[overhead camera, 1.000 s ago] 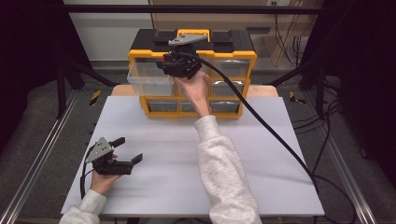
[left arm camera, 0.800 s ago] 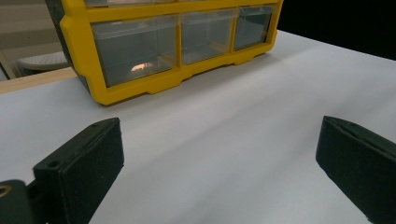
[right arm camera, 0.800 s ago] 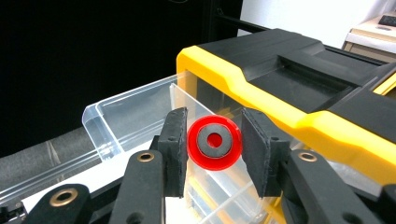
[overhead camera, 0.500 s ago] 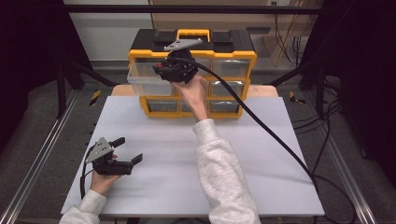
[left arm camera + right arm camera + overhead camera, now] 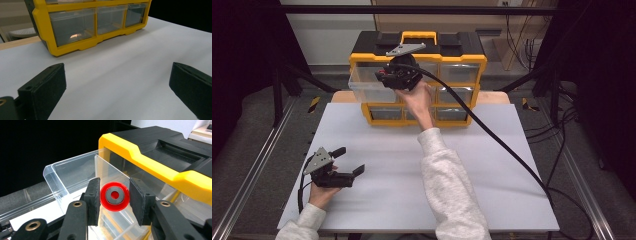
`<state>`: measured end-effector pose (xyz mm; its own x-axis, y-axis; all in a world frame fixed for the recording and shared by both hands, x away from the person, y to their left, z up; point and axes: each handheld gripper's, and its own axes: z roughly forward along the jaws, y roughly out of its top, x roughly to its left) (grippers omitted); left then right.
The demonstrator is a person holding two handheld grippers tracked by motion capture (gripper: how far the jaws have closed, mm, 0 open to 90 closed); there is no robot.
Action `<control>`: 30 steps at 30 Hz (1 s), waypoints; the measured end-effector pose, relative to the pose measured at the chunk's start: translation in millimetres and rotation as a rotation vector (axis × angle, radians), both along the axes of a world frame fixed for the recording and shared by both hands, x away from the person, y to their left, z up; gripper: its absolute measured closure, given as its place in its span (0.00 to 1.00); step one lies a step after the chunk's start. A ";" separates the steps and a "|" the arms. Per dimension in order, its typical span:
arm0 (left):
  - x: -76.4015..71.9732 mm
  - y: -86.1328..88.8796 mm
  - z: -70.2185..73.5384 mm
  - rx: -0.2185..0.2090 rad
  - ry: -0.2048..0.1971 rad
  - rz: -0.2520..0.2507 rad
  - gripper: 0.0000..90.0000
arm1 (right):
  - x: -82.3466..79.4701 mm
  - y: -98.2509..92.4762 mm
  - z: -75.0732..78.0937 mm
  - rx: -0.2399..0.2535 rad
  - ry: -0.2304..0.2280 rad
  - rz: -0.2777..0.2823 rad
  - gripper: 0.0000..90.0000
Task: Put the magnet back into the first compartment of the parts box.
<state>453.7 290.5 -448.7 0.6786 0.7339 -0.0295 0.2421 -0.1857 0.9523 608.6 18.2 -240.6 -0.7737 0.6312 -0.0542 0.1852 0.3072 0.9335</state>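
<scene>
r gripper point(image 5: 384, 76) up at the top-left drawer point(image 5: 371, 84) of the organizer point(image 5: 472, 60), which stands at the far edge of the table point(image 5: 492, 165). drawer pulled out to the left, clear plastic. r arm stretched fwd from bottom of high view, sleeve over mid table, hand under the gripper body, wrist bent up, cable trailing off to the right. in r gripper view the jaws sit nearly closed on a red disc point(image 5: 114, 196) w/ a grey ring in its face, pads pressing it from both sides; disc is held over the open drawer, just above a clear divider point(image 5: 110, 173).

l gripper point(image 5: 351, 161) low at near-left of table, hand gripping it from below, forearm barely in frame, jaws pointing right-ish & level. jaws wide apart, nothing between them; l gripper view looks along bare table toward the organizer's bottom row.
</scene>
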 end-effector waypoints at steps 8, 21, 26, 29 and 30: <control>0.1 0.1 0.0 -0.001 0.000 -0.001 0.01 | -2.8 -3.4 5.2 0.023 -0.012 -0.016 0.55; 0.3 0.2 -0.2 0.000 0.002 0.000 0.01 | -21.4 -16.4 15.7 0.087 -0.050 -0.014 0.30; 0.2 -0.2 -0.4 0.003 0.002 0.000 0.01 | -32.6 -26.0 16.0 0.121 -0.062 -0.023 0.17; 0.4 -0.5 -0.6 0.004 0.002 -0.001 0.01 | -40.6 -30.4 13.6 0.122 -0.069 -0.030 0.11; 0.4 -0.6 -0.6 0.004 0.003 -0.001 0.01 | -43.2 -32.0 12.2 0.123 -0.073 -0.031 0.10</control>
<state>454.1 290.0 -449.3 0.6793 0.7333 -0.0286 0.2447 -0.1896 0.9509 565.4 -13.8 -228.4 -0.7506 0.6600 -0.0300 0.1232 0.1844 0.9751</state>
